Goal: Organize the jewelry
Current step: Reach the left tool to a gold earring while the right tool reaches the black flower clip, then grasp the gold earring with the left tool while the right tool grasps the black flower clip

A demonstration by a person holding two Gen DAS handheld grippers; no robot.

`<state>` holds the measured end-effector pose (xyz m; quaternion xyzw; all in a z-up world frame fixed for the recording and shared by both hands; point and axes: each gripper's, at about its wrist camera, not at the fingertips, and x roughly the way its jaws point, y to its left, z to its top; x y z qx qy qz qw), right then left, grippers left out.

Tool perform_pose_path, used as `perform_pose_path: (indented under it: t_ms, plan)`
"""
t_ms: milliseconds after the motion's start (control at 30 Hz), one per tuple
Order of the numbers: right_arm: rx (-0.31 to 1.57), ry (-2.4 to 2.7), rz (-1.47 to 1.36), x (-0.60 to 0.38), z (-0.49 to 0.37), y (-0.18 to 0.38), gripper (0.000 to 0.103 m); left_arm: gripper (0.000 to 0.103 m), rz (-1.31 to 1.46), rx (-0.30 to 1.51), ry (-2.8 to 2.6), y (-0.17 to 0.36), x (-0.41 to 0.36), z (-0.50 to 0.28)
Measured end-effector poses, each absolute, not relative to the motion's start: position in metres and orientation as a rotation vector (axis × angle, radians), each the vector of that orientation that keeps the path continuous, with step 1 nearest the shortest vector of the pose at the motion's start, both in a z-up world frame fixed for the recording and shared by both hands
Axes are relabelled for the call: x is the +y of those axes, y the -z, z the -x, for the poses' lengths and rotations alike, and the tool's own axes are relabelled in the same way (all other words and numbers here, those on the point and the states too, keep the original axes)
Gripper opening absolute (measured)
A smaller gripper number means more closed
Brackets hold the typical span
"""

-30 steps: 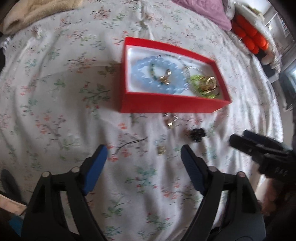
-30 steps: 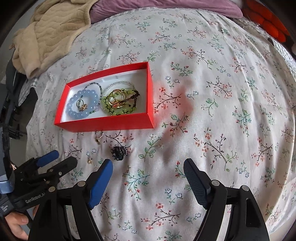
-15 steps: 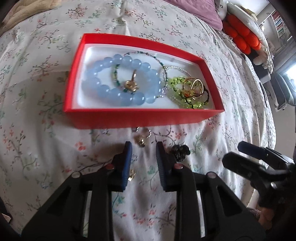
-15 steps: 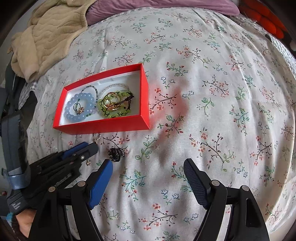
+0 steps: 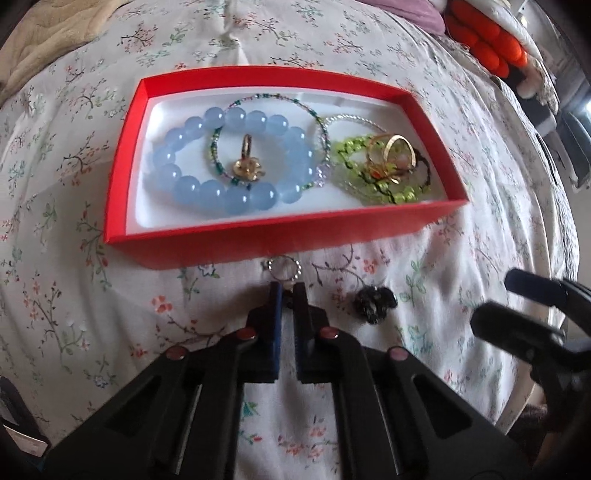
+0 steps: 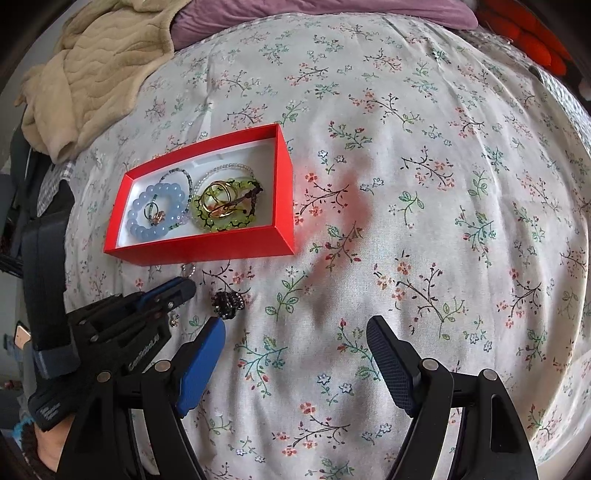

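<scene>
A red box [image 5: 258,242] [image 6: 199,251] lies on the floral bedspread and holds a blue bead bracelet [image 5: 184,184], thin beaded bangles, a green bracelet [image 5: 388,194] and gold rings [image 5: 391,151]. Just in front of the box lies a small silver ring charm [image 5: 282,267]. My left gripper [image 5: 287,288] [image 6: 184,286] has its jaws closing down to a thin gap, and the pads pinch the charm's lower end. A black flower piece [image 5: 373,301] [image 6: 226,301] sits on the sheet to its right. My right gripper [image 6: 295,325] [image 5: 517,306] hangs open over bare sheet, with nothing between its fingers.
A beige blanket [image 6: 99,66] and a purple pillow [image 6: 314,11] lie at the head of the bed. Orange cushions [image 5: 487,40] sit at the far right. In the right wrist view the bed's edge drops off on the left, beside dark clutter.
The left gripper moved in toward the box front and its jaws went from wide apart to closed on the silver ring charm. The right gripper stayed where it was, open.
</scene>
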<state>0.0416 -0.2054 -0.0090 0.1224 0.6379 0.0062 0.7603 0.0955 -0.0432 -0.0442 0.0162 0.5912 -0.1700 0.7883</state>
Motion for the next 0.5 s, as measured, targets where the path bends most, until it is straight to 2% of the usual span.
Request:
perform_pose_path:
  t_ms: [500]
  plan:
    - [1.414, -0.038, -0.246, -0.183, -0.051, 0.019, 0.08, 0.006, 0.034, 1.251, 0.389, 0.017, 0.001, -0.075]
